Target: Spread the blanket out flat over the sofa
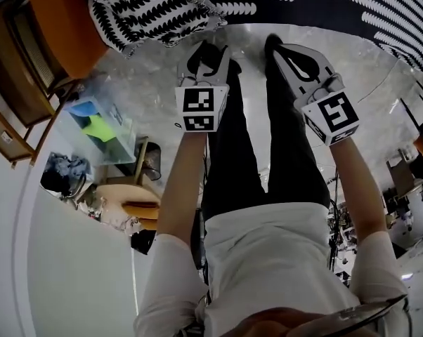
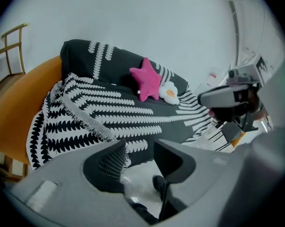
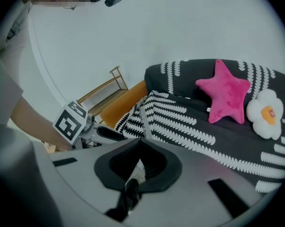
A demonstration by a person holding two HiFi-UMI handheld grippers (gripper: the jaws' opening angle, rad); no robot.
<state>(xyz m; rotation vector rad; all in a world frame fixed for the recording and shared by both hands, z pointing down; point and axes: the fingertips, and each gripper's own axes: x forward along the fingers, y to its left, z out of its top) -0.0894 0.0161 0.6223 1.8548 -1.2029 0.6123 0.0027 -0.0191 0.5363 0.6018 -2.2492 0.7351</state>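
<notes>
Far L: orange sofa (image 2: 17,112) end shows bare. Blanket (image 2: 93,105), b/w leaf print, lies over the sofa seat + back, but its L part is bunched and folded back on itself, with the fringed edge (image 2: 85,120) running diagonally across the seat. So not flat yet; looks like the start of the job.

L gripper (image 2: 140,148) hangs low in front of the sofa, well apart from the cloth. Jaws stand apart w/ nothing between, only floor and a shoe behind them.

Mid: pink star cushion (image 2: 147,79) and a small white flower cushion (image 2: 169,93) sit on the blanket against the back. Prob. they pin the cloth there.

R gripper (image 3: 140,141) is also off the sofa, beside the L one. Jaws closed tip to tip, no cloth in them.

Handling, my guess: soft, light, limp, drapes and creases easily, not fragile. It'll drag, not slide stiffly. Best grab is the fringed edge or a corner of the folded part, one gripper at each end, pinching hem + cloth, not just fringe, which could slip out. Lift, pull toward the orange end, lay down.
</notes>
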